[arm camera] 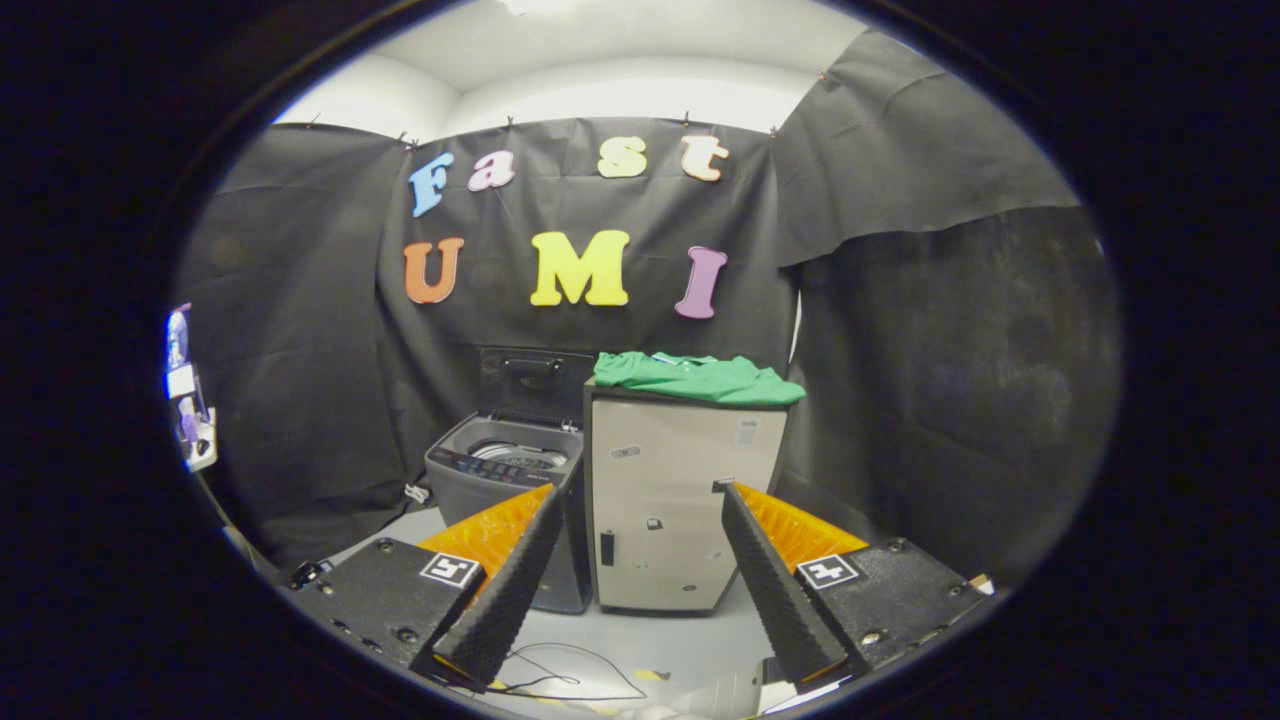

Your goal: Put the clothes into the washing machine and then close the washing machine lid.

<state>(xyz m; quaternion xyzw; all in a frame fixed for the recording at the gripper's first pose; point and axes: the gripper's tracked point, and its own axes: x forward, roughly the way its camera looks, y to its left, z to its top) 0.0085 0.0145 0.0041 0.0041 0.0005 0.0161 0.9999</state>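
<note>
Gripper view: claw (640, 495) spread wide, holding nothing, ribbed fingers (505, 590) well short of the appliances. Beyond them a soft green garment (697, 377), crumpled, lies on top of a boxy pale cabinet (672, 510). Just beside it, w/ walls touching or nearly so, stands the grey top-load washing machine (500, 470), lid (533, 382) upright, round metal drum (520, 455) visible. Thin cable (580, 685) loops on smooth grey floor (690, 640).

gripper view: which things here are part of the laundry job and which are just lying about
Job:
green clothes on the cabinet
washing machine, lid up
tool, open, holding nothing

Lying about:
beige cabinet beside the washer
cable on the floor
</note>
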